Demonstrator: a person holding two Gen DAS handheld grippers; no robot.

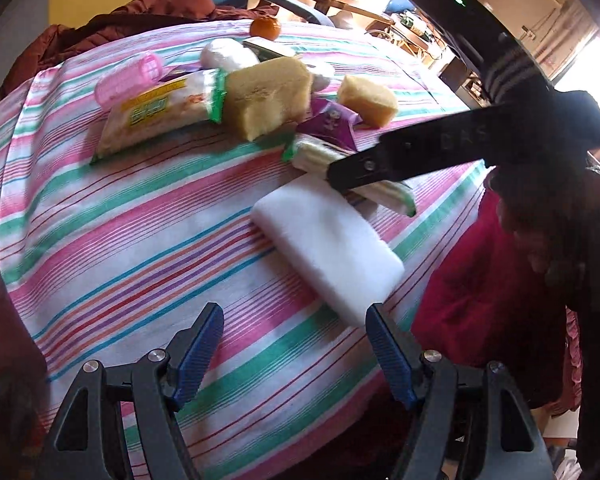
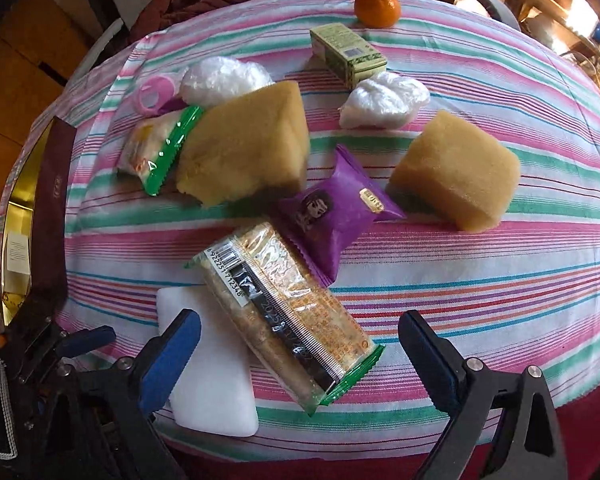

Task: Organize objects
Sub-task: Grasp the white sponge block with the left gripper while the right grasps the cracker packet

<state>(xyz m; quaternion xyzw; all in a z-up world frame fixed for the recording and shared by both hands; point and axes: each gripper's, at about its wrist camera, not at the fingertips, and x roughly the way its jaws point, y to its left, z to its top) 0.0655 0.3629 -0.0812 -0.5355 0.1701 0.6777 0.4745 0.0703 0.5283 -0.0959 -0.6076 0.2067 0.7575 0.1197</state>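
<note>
Right wrist: right claw (image 2: 300,344) gapes wide above the clear snack packet (image 2: 284,316), not touching.

My left black two-finger gripper with blue ribbed pads (image 1: 294,346) hangs above the surface with its jaws spread wide and nothing between them. My right black two-finger gripper with blue pads (image 2: 300,346) is likewise spread wide, holding nothing, tilted downward; from the left wrist view one of its long black fingers (image 1: 404,156) reaches in from the right side, slanting down to the left. Behind that finger, my right arm in a dark sleeve with pale stripes (image 1: 512,76) comes in from the upper right.
</note>
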